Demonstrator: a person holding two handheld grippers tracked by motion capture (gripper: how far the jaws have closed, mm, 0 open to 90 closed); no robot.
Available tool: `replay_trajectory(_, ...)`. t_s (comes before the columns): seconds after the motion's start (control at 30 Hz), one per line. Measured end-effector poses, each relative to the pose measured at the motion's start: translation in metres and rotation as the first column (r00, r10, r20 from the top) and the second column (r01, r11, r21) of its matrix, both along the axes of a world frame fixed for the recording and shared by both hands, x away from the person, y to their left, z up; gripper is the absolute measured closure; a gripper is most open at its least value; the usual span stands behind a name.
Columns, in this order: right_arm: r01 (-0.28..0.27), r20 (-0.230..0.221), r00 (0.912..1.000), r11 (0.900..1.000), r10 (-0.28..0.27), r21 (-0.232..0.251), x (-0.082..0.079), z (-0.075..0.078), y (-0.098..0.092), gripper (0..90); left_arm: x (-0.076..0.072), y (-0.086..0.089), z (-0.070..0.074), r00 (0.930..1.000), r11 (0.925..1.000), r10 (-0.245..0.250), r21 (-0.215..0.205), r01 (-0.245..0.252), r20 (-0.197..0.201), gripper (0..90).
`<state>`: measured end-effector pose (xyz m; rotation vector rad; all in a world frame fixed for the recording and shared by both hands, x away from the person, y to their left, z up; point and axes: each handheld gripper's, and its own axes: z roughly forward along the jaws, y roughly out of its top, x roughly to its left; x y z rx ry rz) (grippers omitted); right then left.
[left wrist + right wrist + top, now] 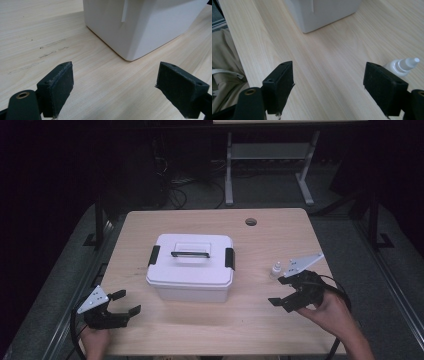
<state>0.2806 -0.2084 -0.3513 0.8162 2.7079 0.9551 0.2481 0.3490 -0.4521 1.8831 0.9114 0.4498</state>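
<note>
A dark room with cables and a grey frame on the floor lies behind a pale wooden tabletop, which has a round hole near its far edge. At the middle of the tabletop stands a white lidded box with a handle on top and a black clasp at each end; the lid is on. The left tool rests at the near left corner of the tabletop, well apart from the box, its jaws spread wide with nothing between them. The right tool is held above the tabletop at the near right, jaws also wide apart and empty. A small white dropper bottle stands upright on the tabletop just beyond the right tool, between it and the box, touched by neither jaw.
</note>
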Motion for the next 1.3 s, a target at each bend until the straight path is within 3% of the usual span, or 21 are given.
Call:
replay_trajectory(0.13,0.006,-0.02,0.9998,1.0,-0.006,-0.002,0.005,0.005,0.005,25.9,0.0,0.001,0.0,1.0,1.0,0.002,0.001,-0.002,0.003,13.1)
replay_trajectory(0.47,-0.028,0.006,0.9996,0.999,0.029,-0.034,0.014,0.016,0.016,29.2,0.0,0.001,0.001,1.0,1.0,0.004,-0.004,-0.004,0.007,13.1)
replay_trajectory(0.8,-0.068,0.004,0.9976,0.996,0.068,-0.06,0.023,0.029,0.033,30.6,0.0,0.001,0.001,1.0,1.0,0.001,-0.005,-0.001,0.008,13.1)
replay_trajectory(1.3,-0.115,0.008,0.9932,0.991,0.116,-0.065,0.036,0.045,0.056,31.2,0.0,0.0,0.0,1.0,0.9999,-0.004,-0.011,0.004,0.006,13.1)
